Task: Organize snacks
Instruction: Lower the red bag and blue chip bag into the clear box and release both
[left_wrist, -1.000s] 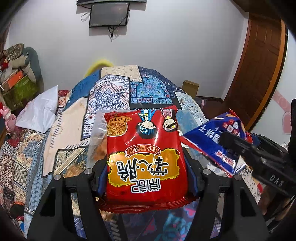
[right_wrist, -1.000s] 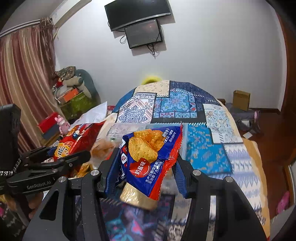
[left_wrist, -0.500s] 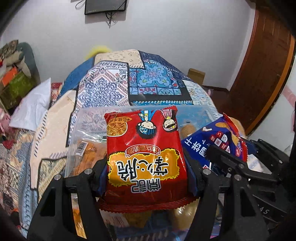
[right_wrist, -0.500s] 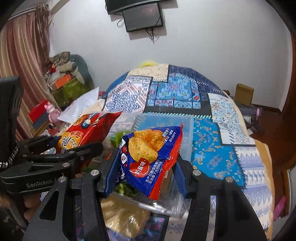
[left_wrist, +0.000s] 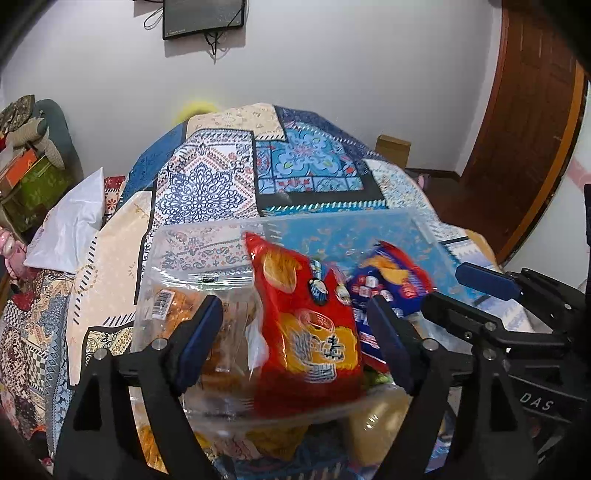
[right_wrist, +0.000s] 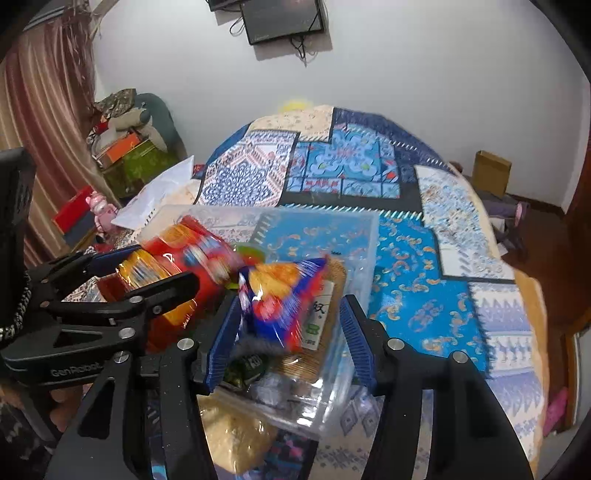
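- The left gripper (left_wrist: 295, 332) is seen at the bottom of the left wrist view with its jaws opening; the red snack bag (left_wrist: 306, 332) lies blurred between the blue pads (left_wrist: 199, 343), no longer pressed by either.
- In the right wrist view the same red bag (right_wrist: 177, 273) is shown at the left centre of the frame, over the clear plastic bin (right_wrist: 365, 236).
- The right gripper (right_wrist: 288, 343) is seen at the bottom centre of its own view, jaws opening; the blue snack bag (right_wrist: 284, 299) sits blurred between them, clear of the right pad, and contact with the left pad cannot be told.
- The bin is placed on a patterned bedspread (right_wrist: 424, 295) and already holds other packets, among them a clear bag of orange snacks (left_wrist: 173, 306) at its left side.
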